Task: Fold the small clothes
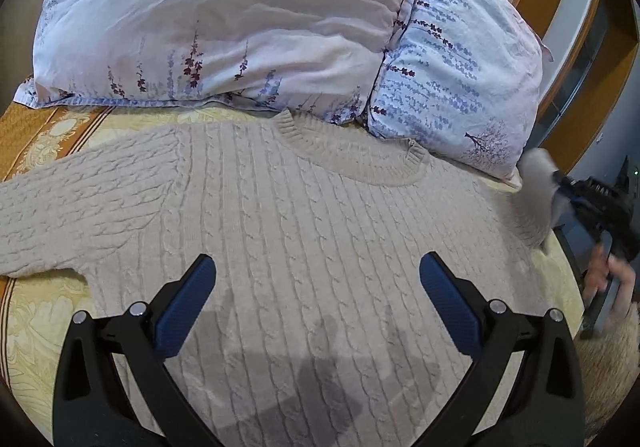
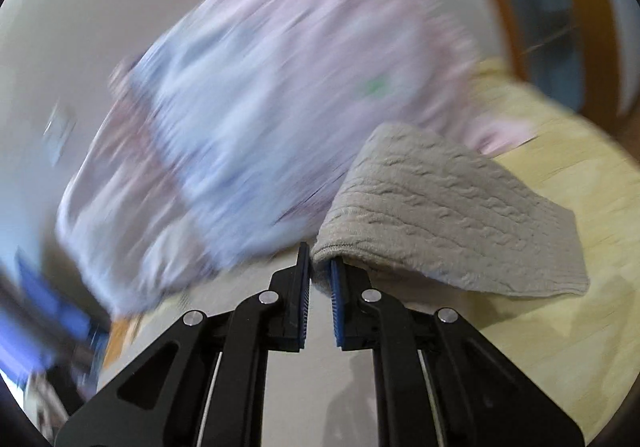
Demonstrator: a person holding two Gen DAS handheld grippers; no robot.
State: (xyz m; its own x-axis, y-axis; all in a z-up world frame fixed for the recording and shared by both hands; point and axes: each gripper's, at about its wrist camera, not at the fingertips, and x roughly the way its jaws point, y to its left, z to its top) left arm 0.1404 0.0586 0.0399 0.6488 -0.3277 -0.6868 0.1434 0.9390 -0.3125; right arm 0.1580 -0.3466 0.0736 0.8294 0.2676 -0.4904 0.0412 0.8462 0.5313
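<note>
Beige cable-knit sweater lies flat on the yellow patterned bedspread, neckline toward the floral pillows, under the wide-open, empty left gripper. Its sleeve is pinched in the nearly closed right gripper; behind, all is blurred.

Beige cable-knit sweater, lavender floral pillows, yellow damask bedspread
</note>
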